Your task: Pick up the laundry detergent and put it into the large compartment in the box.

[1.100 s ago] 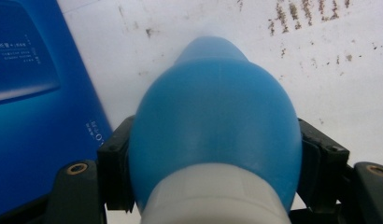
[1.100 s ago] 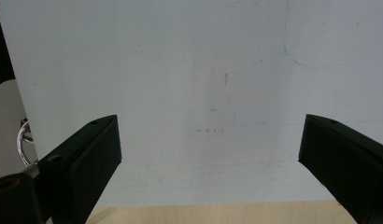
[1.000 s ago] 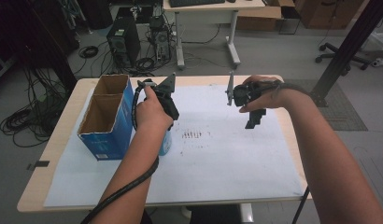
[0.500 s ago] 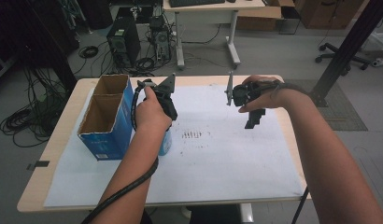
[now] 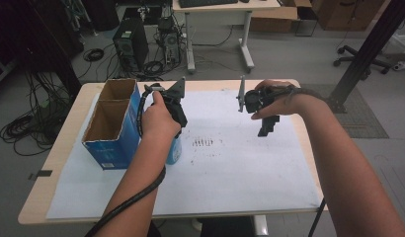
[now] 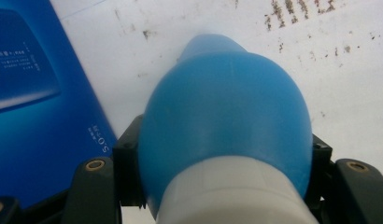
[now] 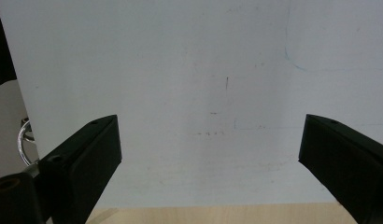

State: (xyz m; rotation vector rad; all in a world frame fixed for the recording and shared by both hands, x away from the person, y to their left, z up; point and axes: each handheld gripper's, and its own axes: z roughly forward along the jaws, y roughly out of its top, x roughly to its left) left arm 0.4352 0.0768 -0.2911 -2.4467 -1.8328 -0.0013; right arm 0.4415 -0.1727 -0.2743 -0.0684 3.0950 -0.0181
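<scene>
My left gripper (image 5: 174, 129) is shut on a blue bottle (image 5: 174, 151) that stands on the white paper right beside the blue box. In the left gripper view the bottle (image 6: 222, 121) is rounded and blue, with a white band near the camera, and the black jaws press on both of its sides. My right gripper (image 5: 266, 126) hangs above the right half of the paper, held by a hand. Its jaws (image 7: 210, 140) stand wide open with nothing between them.
A blue cardboard box (image 5: 111, 124) with two open-topped compartments stands at the table's left, its side (image 6: 31, 93) close to the bottle. White paper (image 5: 240, 173) covers the table, with dark specks (image 5: 205, 143) at its middle. Computer towers (image 5: 129, 42) and cables lie on the floor beyond.
</scene>
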